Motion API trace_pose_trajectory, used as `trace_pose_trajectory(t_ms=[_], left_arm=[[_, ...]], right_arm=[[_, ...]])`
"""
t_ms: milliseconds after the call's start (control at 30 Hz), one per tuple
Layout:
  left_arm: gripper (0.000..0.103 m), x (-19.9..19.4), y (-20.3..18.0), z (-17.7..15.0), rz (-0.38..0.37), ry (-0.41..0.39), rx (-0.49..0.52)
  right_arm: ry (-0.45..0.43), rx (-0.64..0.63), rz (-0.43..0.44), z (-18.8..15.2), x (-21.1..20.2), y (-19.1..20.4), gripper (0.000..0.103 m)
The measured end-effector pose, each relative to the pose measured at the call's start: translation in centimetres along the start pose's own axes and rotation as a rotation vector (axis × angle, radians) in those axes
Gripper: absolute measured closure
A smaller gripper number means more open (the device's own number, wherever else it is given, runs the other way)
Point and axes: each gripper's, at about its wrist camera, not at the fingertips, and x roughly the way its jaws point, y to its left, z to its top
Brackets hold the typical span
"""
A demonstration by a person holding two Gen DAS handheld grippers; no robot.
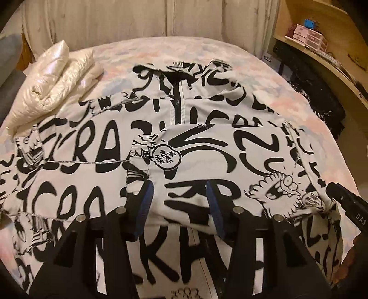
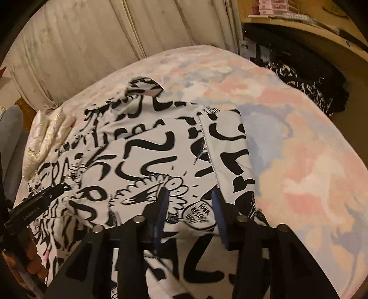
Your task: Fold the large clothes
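Left wrist view, upper right: showed a wooden shelf (image 1: 296, 13) holding a stack of pink boxes (image 1: 307, 36) with a blue piece (image 1: 309, 23) on top. Box labels too small to read. Lower down beside the bed, in the right wrist view, caught a heap of dark clothes (image 2: 306, 78), partly black-and-white patterned.

Across the pastel cloud-print bed cover (image 2: 299, 161) lay the jacket (image 1: 96, 165), white with heavy black lettering and cartoon figures, black zip running down from the collar, one side already folded in over the front. To its far left sat a puffy white garment (image 1: 53, 80), folded, touching the jacket's edge.

Writing: read "YOUR MESSAGE HERE" in a speech bubble (image 1: 166, 158) printed on the jacket, and again in a second bubble under the right tongs. Made out large letters "CRA" on the cloth; rest of the lettering broken by folds. Read "DAS" on the side of the right gripper (image 2: 188, 191) where it entered the left wrist view, and what looked like "GenRobot.AI" on the left gripper (image 1: 179, 186) as seen from the right, with a hand (image 2: 25, 255) around its handle.

Tongs: left pair stood spread above the jacket's folded panel, blue pads clear of the cloth, pinching nothing. Right pair likewise spread over the cartoon print near the jacket's right edge, gripping nothing.
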Motion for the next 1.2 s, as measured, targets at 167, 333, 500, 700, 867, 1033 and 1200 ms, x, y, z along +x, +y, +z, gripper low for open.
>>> trace_pose_trajectory(t_ms=[167, 333, 500, 700, 867, 1033, 1200], left_arm=[[0.052, -2.6, 0.0, -1.1, 0.012, -0.014, -0.004], [0.052, -5.2, 0.2, -2.7, 0.015, -0.017, -0.017], [0.052, -8.1, 0.9, -4.6, 0.035, -0.015, -0.038], [0.052, -11.4, 2.6, -7.5, 0.043, -0.004, -0.051], [0.052, -14.7, 5.0, -9.7, 0.06, -0.005, -0.057], [0.052, -17.9, 8.8, -11.1, 0.107, -0.027, -0.075], [0.052, -21.1, 13.8, -11.9, 0.134, -0.05, -0.122]], right_arm=[[-0.023, -0.021, -0.005, -0.6, -2.7, 1.2, 0.06], [-0.03, -0.016, 0.02, -2.1, -5.4, 2.2, 0.06], [-0.033, -0.019, 0.025, -4.4, -7.8, 3.2, 0.054], [-0.042, -0.042, 0.051, -7.9, -11.0, 5.0, 0.051], [-0.04, -0.088, 0.071, -10.2, -13.3, 7.6, 0.051], [-0.049, -0.146, 0.107, -11.2, -15.3, 11.3, 0.051], [-0.076, -0.21, 0.147, -11.7, -17.4, 16.4, 0.048]])
